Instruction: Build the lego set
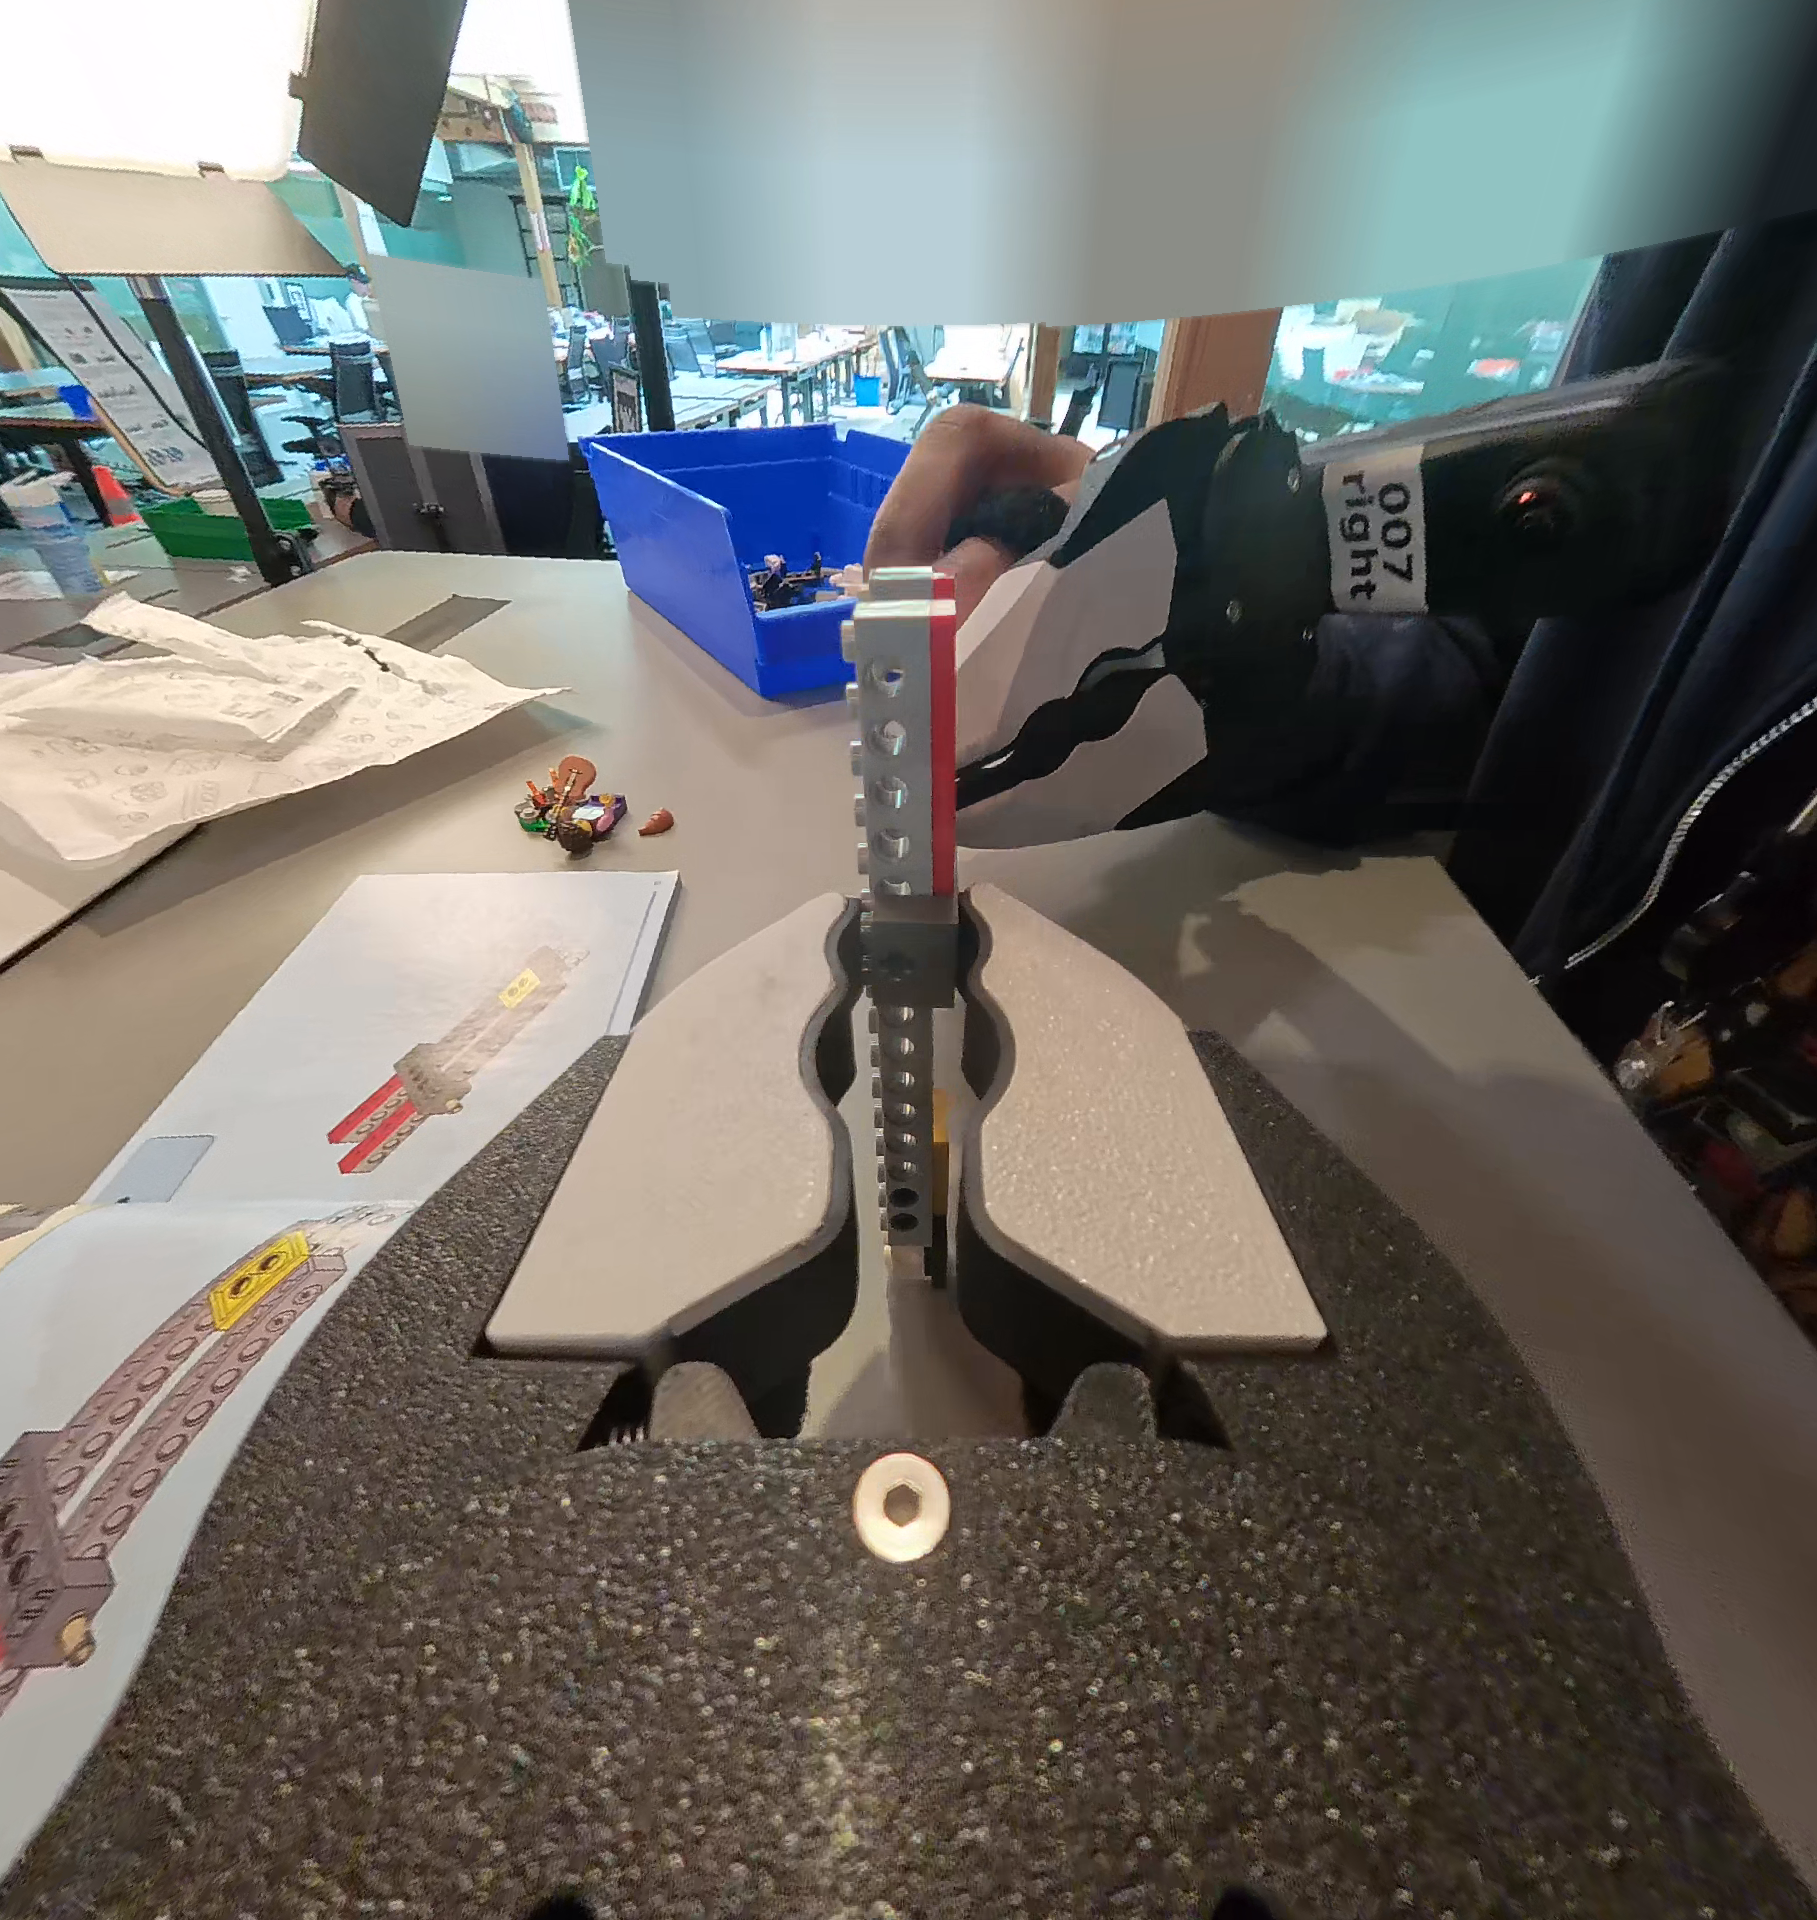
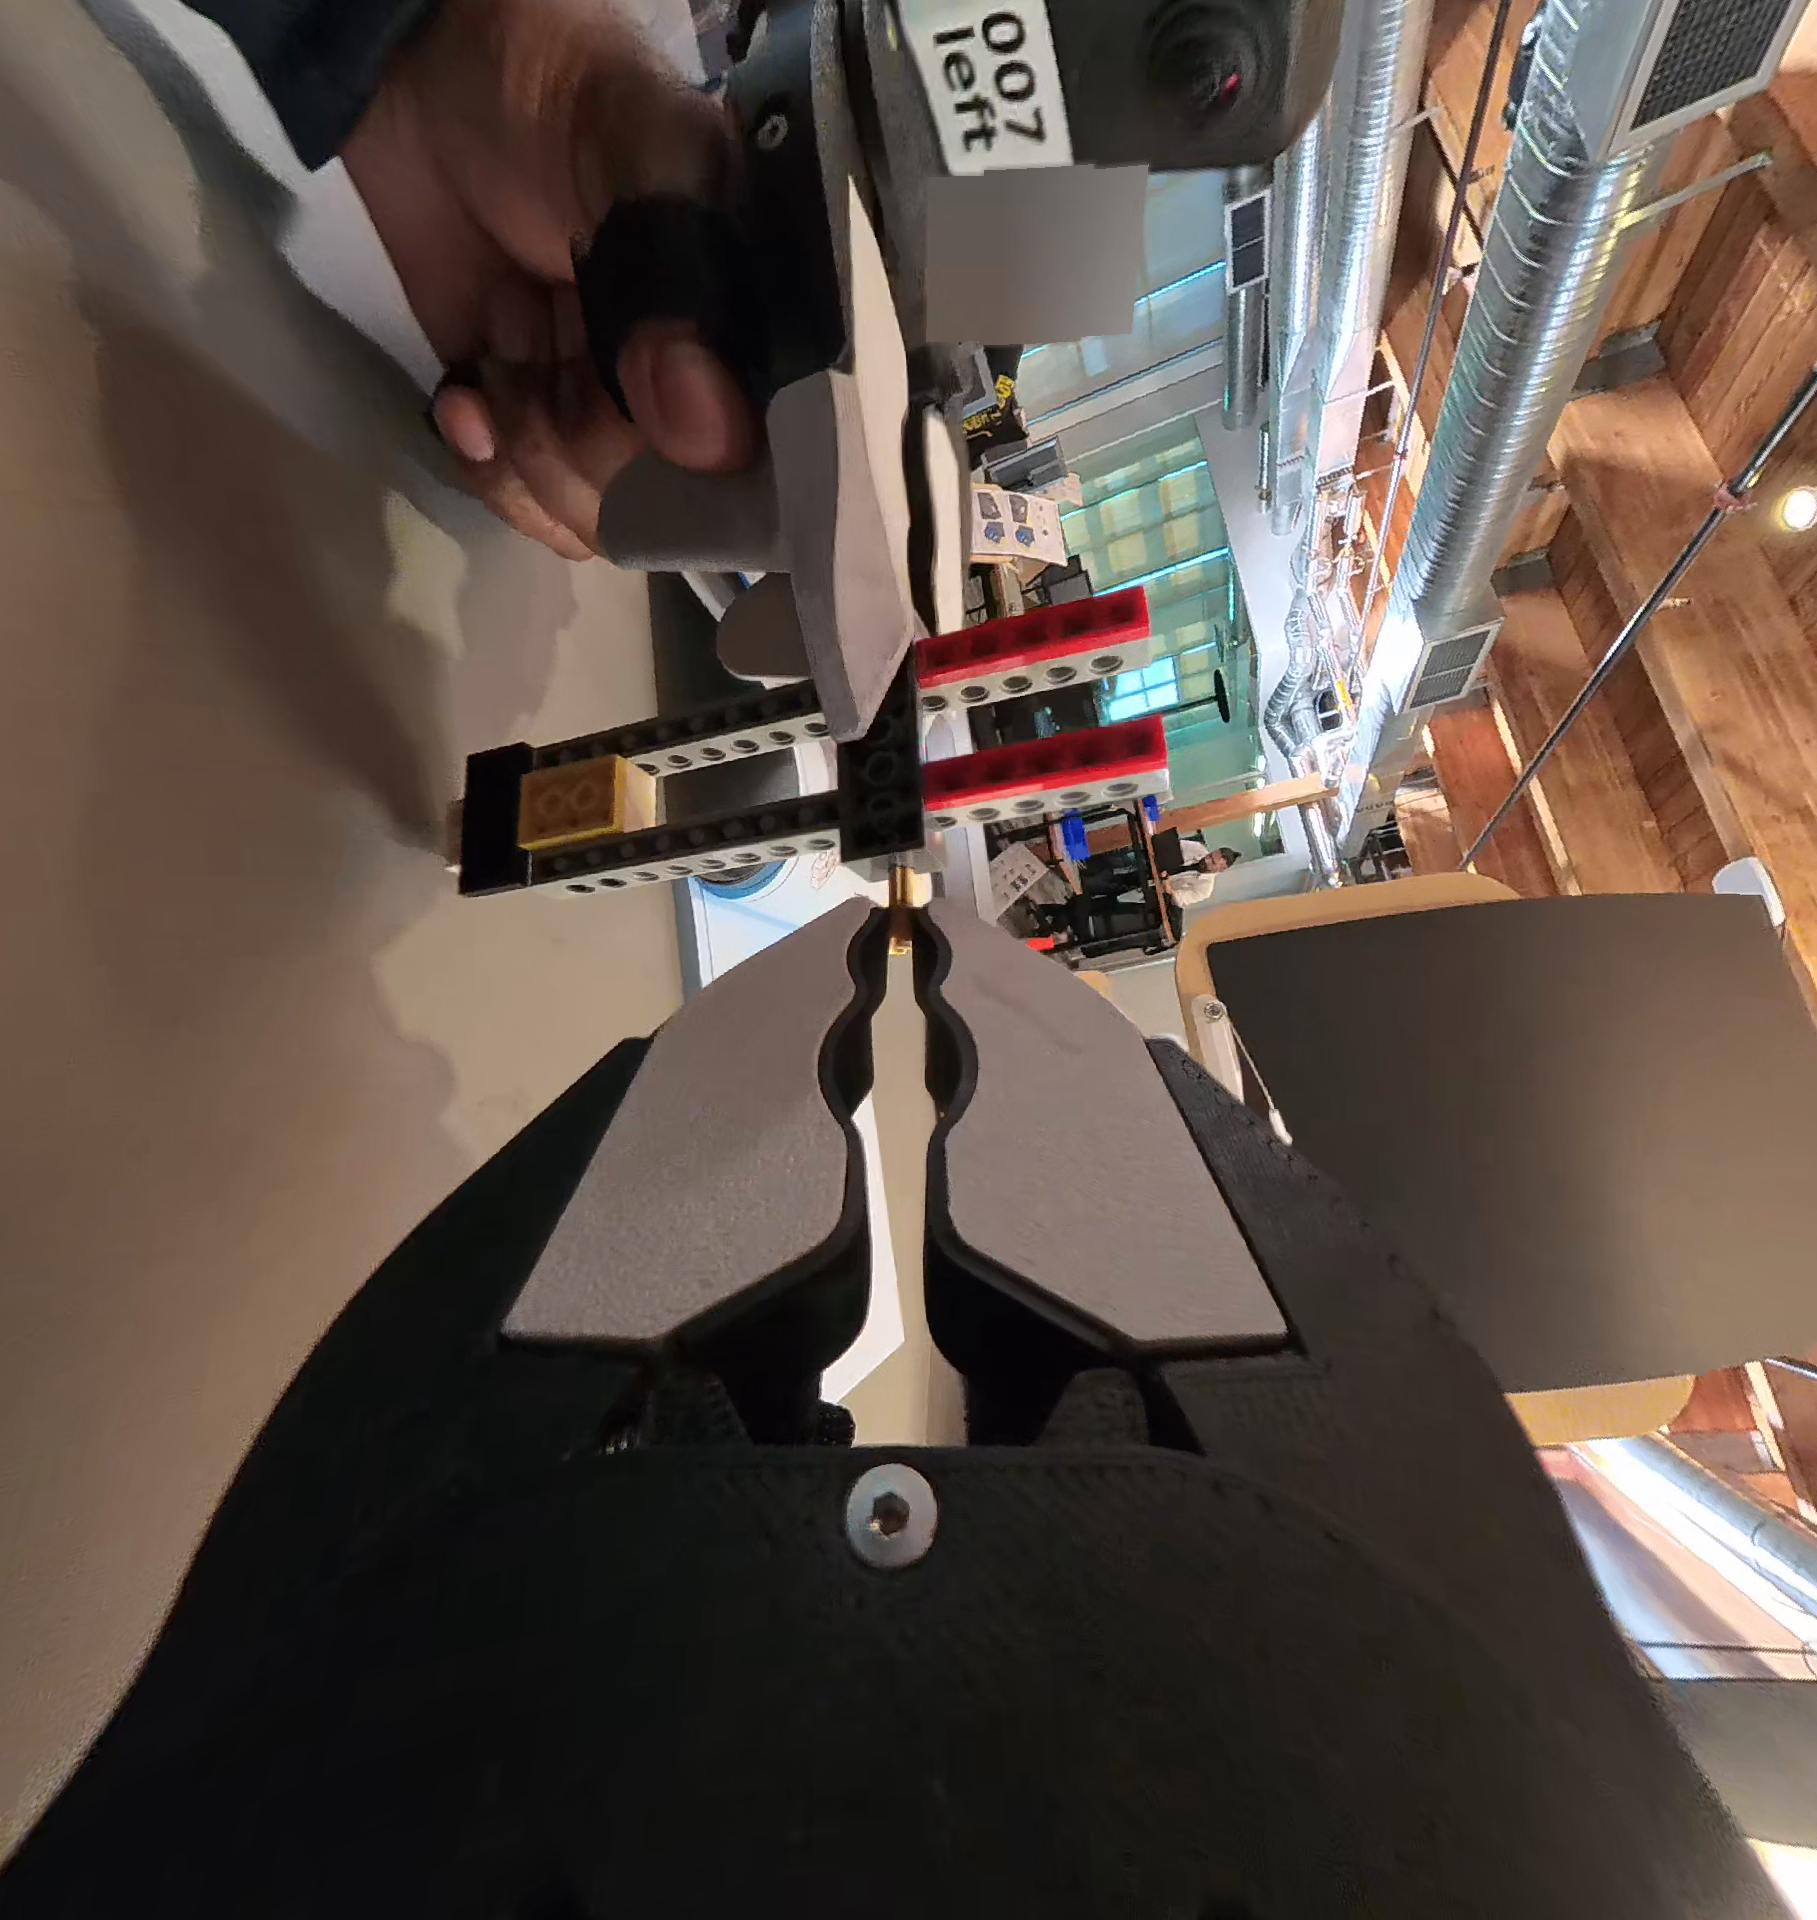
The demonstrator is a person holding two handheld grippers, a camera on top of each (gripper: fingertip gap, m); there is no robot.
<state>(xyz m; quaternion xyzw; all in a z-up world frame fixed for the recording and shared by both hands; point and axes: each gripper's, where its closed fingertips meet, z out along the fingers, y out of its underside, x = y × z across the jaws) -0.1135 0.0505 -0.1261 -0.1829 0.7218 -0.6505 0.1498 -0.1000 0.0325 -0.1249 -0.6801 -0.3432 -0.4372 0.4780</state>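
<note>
The brick assembly [image 1: 904, 748], grey beams with red plates and a yellow brick, stands upright above the worktop [image 1: 1143, 935]; the left tool [image 1: 906, 951] is clenched on its dark cross block; the right tool [image 2: 899, 930] pinches a tan pin [image 2: 900, 906] protruding from that block's side; an instruction booklet [image 1: 416, 1039], blue bin [image 1: 717, 540] and small loose pieces [image 1: 571, 805] lie behind. A skewed push on the pin could twist the beams apart or slip it free.
</note>
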